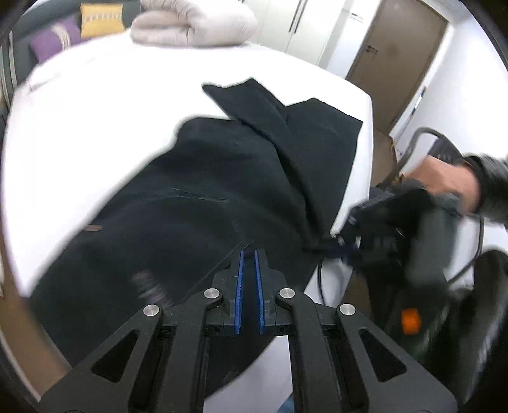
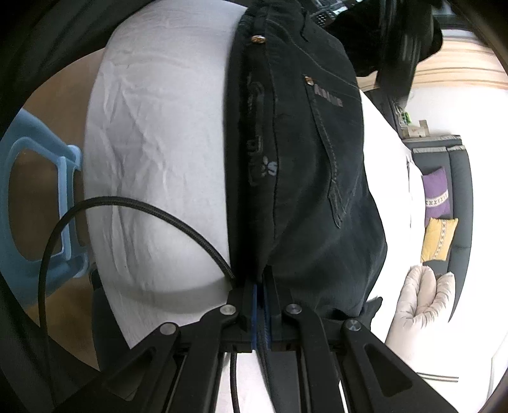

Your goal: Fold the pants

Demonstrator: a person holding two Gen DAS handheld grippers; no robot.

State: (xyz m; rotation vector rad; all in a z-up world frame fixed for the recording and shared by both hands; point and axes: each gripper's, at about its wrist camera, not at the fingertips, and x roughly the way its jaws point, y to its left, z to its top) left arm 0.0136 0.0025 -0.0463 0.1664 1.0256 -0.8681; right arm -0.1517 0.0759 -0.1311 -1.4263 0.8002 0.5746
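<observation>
Black pants (image 1: 197,197) sprawl across the white bed (image 1: 95,127); left gripper (image 1: 249,254) clamps their near edge, right gripper (image 2: 262,289) pinches the waistband.

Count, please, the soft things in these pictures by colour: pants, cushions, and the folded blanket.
Black: 1, the pants
Purple: 1, a cushion
Yellow: 1, a cushion
Beige: 1, the folded blanket
Total: 4
</observation>
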